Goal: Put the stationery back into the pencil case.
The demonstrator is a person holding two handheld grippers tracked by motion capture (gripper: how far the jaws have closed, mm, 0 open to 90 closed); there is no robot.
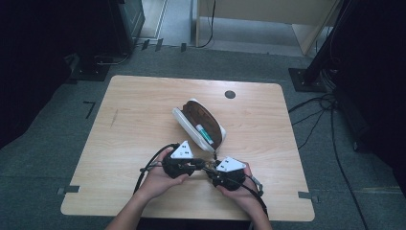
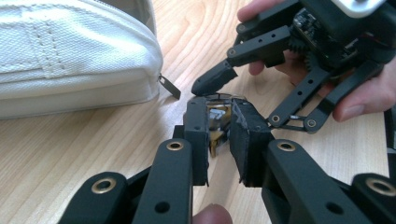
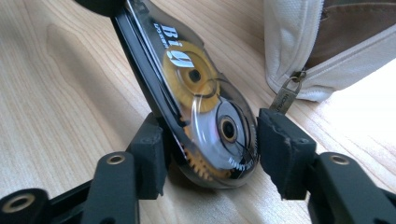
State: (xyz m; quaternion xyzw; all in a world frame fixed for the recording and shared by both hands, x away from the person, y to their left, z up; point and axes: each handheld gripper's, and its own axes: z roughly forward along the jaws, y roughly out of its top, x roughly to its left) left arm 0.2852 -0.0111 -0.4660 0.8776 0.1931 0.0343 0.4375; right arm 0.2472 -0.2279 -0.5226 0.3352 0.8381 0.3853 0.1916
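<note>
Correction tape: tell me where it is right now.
The correction tape sits between both grippers' fingers at the table's near edge, just before the pencil case's zipper end.

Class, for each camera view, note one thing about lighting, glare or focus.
High view: the table is lit, the surroundings are very dark. Left gripper view: the near jaws look soft, the white pouch is sharper. Right gripper view: a washed-out bright patch at right; the clear correction tape dispenser carries reflections.

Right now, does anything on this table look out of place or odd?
Nothing looks damaged or spilled. The white pencil case lies unzipped with a pen inside, and the clear correction tape dispenser sits tilted between both grippers.
</note>
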